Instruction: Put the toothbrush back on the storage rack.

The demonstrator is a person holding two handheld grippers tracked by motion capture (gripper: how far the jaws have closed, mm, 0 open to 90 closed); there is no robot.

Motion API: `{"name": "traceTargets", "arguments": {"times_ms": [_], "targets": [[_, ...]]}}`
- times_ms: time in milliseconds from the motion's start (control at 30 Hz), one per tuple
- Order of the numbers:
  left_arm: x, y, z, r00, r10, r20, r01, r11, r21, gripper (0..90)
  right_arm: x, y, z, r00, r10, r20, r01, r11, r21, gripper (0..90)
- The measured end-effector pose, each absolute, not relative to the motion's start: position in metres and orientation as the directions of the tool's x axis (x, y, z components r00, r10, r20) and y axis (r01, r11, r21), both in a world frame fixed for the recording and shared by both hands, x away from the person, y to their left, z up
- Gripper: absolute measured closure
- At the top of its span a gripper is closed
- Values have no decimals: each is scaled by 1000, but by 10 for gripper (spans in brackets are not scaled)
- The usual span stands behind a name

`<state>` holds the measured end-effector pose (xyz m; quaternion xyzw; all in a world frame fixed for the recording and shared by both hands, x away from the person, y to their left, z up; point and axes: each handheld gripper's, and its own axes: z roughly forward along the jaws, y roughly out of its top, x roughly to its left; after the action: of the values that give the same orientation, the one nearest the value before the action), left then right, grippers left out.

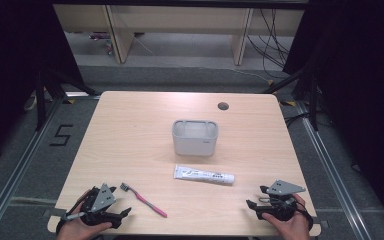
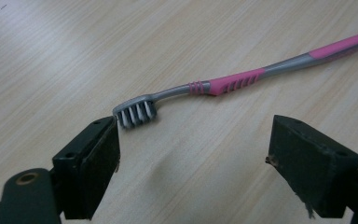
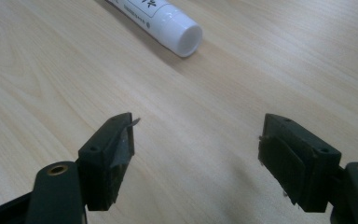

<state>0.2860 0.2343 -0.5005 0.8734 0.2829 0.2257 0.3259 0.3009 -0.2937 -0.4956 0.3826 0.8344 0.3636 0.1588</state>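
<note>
A black "5" (image 1: 61,135) marks the floor; the tube's (image 1: 203,174) print seems unreadable.

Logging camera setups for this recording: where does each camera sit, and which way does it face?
High view: above the near table edge, facing forward and down; both hands hold a hand-held gripper, left, right.
Left gripper view: rides the left hand-held gripper, open jaws facing the toothbrush.
Right gripper view: open jaws facing the toothpaste tube.
Shared: the wooden table.

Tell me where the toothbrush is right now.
In the high view the toothbrush lies flat on the table's near left part, just right of the open left tongs, with the toothpaste tube farther right.
</note>
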Motion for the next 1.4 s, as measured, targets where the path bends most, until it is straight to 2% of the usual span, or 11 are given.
{"name": "traceTargets", "arguments": {"times_ms": [400,633,700,767,1033,1133,1167,1200,1233,1267,1400], "targets": [[285,232,-500,733,651,197,344,-605,719,164,300,-294,-495,-651,758,34,542,434,720,272],[284,229,-495,758,617,210,308,-624,718,174,301,-294,-495,-655,755,9,521,443,729,272],[285,227,-493,768,607,205,294,-618,729,179,299,-293,-495,-648,761,43,548,426,720,272],[287,222,-491,782,588,209,274,-625,731,186,301,-295,-496,-652,758,10,522,440,730,272],[292,209,-486,805,545,234,254,-673,695,222,300,-294,-496,-652,757,38,540,429,724,272],[294,207,-487,784,600,158,355,-643,679,243,302,-295,-497,-657,754,16,522,439,731,272],[294,207,-487,784,600,158,355,-643,679,250,302,-295,-497,-657,754,16,522,439,731,272],[295,208,-488,769,632,96,412,-605,681,274,302,-294,-497,-657,754,17,522,438,731,272],[295,208,-488,769,632,96,412,-605,681,293,302,-294,-497,-657,754,17,522,438,731,272],[294,208,-490,738,673,42,475,-564,675,295,302,-294,-497,-657,754,20,525,438,730,272],[292,206,-492,722,692,6,516,-543,663,338,302,-294,-497,-662,750,7,513,446,734,272]]}}
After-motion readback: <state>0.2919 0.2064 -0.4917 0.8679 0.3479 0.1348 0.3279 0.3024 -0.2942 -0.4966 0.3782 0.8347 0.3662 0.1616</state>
